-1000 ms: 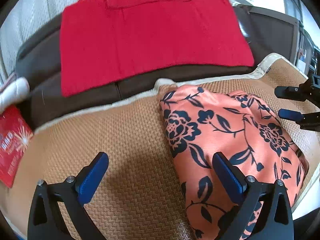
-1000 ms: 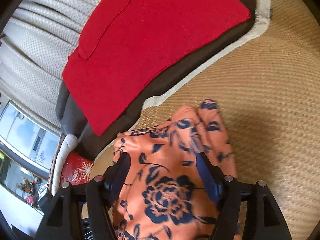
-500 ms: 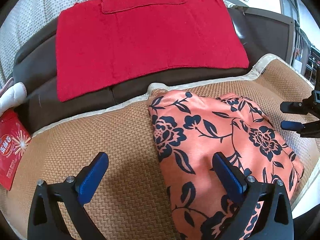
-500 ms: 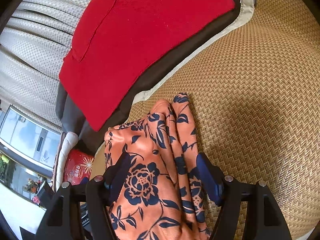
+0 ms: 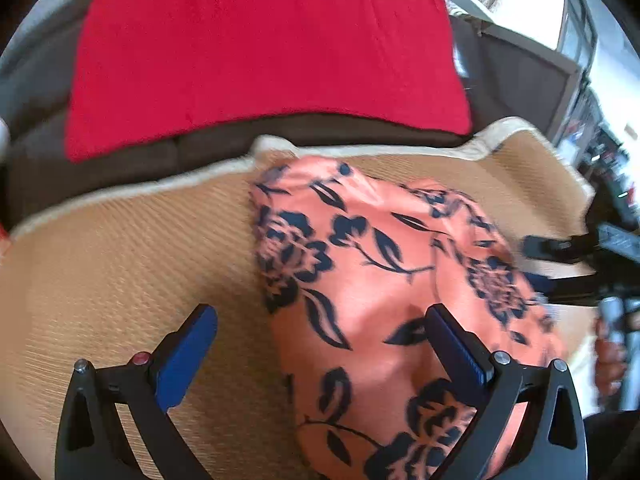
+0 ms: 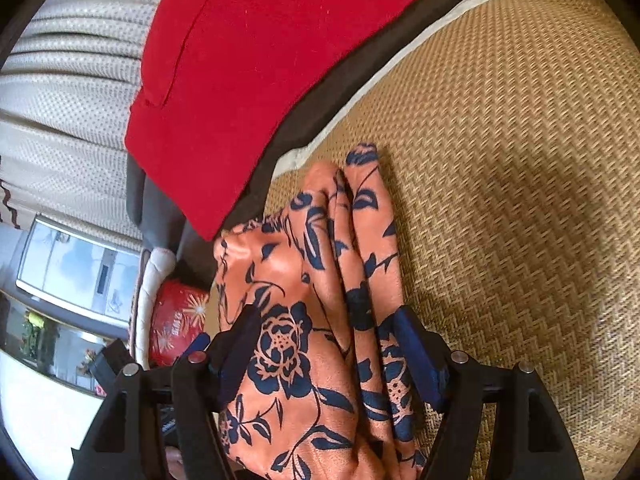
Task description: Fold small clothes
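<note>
- Since the earlier frames, the garment has gathered into narrower lengthwise folds in the right wrist view, and my right gripper has come lower over it.
- In the left wrist view the framing has tilted; the red cloth now fills more of the top and the picture is blurred.
- Garment: orange fabric with a dark blue flower print. It lies on the woven mat, its far end near the mat's pale border.
- Right jaws: apart, one pad on each side of the garment. The fabric bulges up between them. Whether the pads press on it, I cannot tell for certain; they appear to stand just beside the cloth.
- Left gripper: jaws wide apart. The right-hand pad sits over the garment; the left-hand pad is over bare mat. Nothing is clamped.
- My right gripper shows at the right edge of the left wrist view, at the garment's far side.
- Red cloth: spread flat on the dark sofa back beyond the mat, apart from the garment.
- Red packet: beside the mat's edge, left of the garment in the right wrist view.
</note>
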A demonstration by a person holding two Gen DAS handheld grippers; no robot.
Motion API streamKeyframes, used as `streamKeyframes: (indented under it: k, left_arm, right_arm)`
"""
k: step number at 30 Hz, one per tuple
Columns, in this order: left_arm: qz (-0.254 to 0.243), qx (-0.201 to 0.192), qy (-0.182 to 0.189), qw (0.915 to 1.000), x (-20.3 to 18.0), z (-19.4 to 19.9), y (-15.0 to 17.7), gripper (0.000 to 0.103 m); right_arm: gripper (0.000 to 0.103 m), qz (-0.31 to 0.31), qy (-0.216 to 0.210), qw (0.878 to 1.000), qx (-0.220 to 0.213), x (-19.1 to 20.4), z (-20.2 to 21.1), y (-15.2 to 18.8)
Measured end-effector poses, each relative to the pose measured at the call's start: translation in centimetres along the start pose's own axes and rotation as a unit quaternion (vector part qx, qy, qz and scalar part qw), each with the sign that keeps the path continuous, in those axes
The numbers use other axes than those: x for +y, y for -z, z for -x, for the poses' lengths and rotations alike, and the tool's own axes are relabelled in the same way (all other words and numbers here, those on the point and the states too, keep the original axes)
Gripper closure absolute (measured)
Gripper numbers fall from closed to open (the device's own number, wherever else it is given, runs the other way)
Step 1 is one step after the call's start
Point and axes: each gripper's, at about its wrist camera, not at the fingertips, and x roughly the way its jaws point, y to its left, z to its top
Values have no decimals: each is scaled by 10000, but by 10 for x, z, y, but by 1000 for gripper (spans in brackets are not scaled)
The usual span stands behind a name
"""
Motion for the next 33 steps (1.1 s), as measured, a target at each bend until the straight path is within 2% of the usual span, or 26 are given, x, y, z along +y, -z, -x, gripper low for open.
streamKeyframes:
  k: [3, 8, 10, 13, 16, 17, 18, 19, 23, 25, 27, 30, 33]
  left_arm:
    - [287, 255, 495, 9980, 10, -8, 1, 0]
    - [475, 488, 850, 9941, 17, -19, 5, 0]
    - [508, 519, 921, 9931, 18, -20, 6, 0]
    - [503, 509, 943, 9930, 19, -19, 8, 0]
    - [455, 492, 939, 9933, 17, -20, 8, 0]
    - [442, 480, 955, 9933, 16, -19, 8, 4]
    - [440, 467, 999, 9929, 17, -18, 8, 12]
    - [451, 451, 1061, 9923, 16, -18, 8, 15]
    - [381, 348, 917, 9944, 15, -12, 10, 26]
    - [389, 275, 897, 9948, 16, -9, 10, 35]
    - [378, 184, 834, 9956, 18, -4, 11, 43]
    - [406, -1, 657, 9970, 27, 9, 12, 49]
    - [542, -141, 579, 9967, 39, 23, 15, 49]
  right_arm:
    - [30, 47, 96, 9999, 125, 2, -10, 2]
    - [26, 101, 157, 9997, 134, 7, -18, 6]
    - [26, 147, 271, 9995, 101, 10, -19, 6]
    - [26, 164, 439, 9988, -171, 11, -12, 2]
    - [26, -44, 303, 9995, -15, 3, -19, 2]
    - [26, -106, 112, 9998, 135, 3, -26, 5]
    - [26, -72, 88, 9998, 155, 5, -29, 7]
    - [26, 93, 201, 9997, 118, 12, -32, 9]
    - [27, 503, 408, 9978, 142, 32, -47, 22]
    - [27, 802, 649, 9945, 153, 43, -55, 29]
    - [33, 933, 682, 9932, 148, 51, -60, 35]
    - [43, 1209, 641, 9905, 103, 67, -64, 43]
    - [44, 1423, 621, 9879, 61, 80, -64, 47]
